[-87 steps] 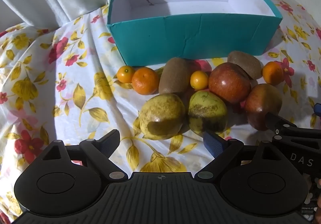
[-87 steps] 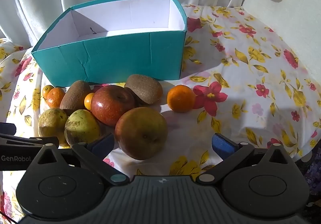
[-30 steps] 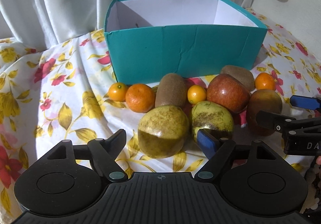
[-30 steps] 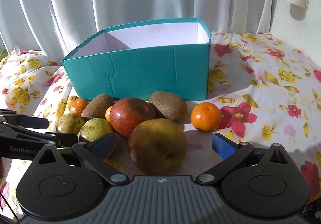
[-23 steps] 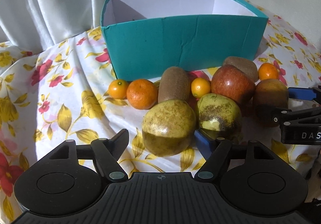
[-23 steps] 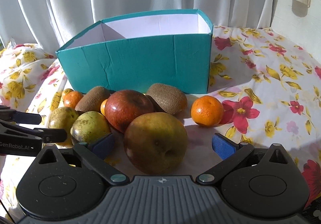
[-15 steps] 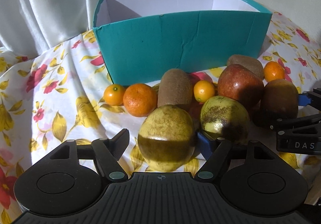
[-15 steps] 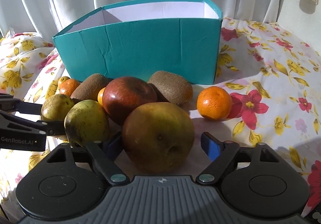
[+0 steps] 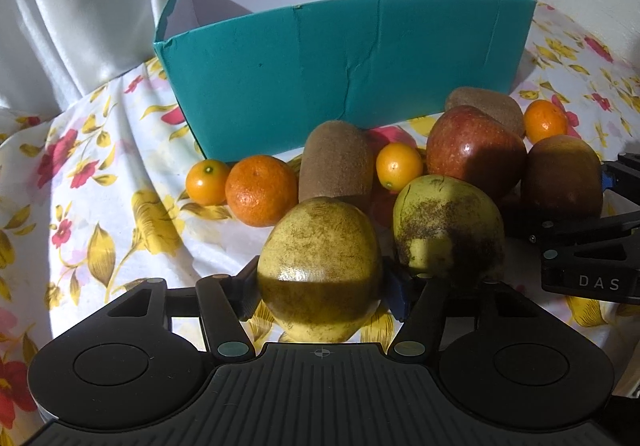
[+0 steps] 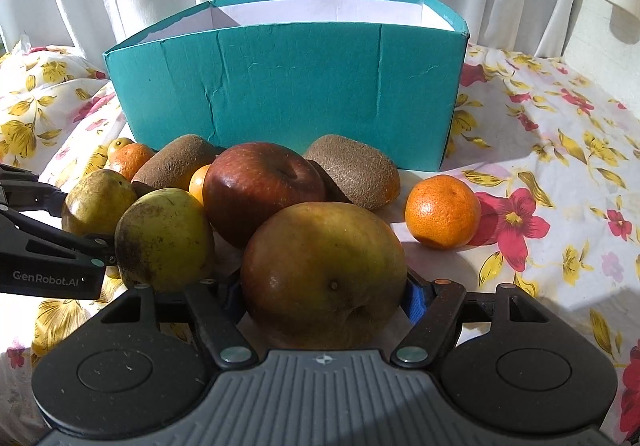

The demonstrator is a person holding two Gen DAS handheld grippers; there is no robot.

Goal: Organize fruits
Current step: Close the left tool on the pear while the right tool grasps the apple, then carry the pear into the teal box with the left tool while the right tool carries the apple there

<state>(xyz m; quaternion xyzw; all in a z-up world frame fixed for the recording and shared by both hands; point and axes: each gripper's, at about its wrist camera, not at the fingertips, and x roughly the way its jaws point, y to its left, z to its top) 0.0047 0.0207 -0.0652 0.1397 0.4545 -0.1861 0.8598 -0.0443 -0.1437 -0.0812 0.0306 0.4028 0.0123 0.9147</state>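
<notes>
A yellow-green pear (image 9: 318, 258) lies on the flowered cloth between the fingers of my left gripper (image 9: 320, 284). Its jaws are closing, and both pads touch the pear's sides. A brown-red apple (image 10: 324, 270) sits between the fingers of my right gripper (image 10: 322, 296); those jaws are closing too, with the blue pad (image 10: 414, 298) against its skin. The apple (image 9: 562, 174) also shows at the right of the left wrist view. Behind the fruit stands a teal box (image 9: 340, 66) with a white inside, whose floor is hidden.
Loose on the cloth are a second pear (image 9: 444, 230), a red apple (image 10: 260, 186), two kiwis (image 9: 334, 162) (image 10: 356, 170), two mandarins (image 9: 260, 190) (image 10: 442, 212) and two kumquats (image 9: 206, 176) (image 9: 398, 166). White curtains hang behind the box (image 10: 300, 86).
Both grippers came down and in around their fruit, and their fingers drew in from wide apart until the pads met the pear and the brown-red apple.
</notes>
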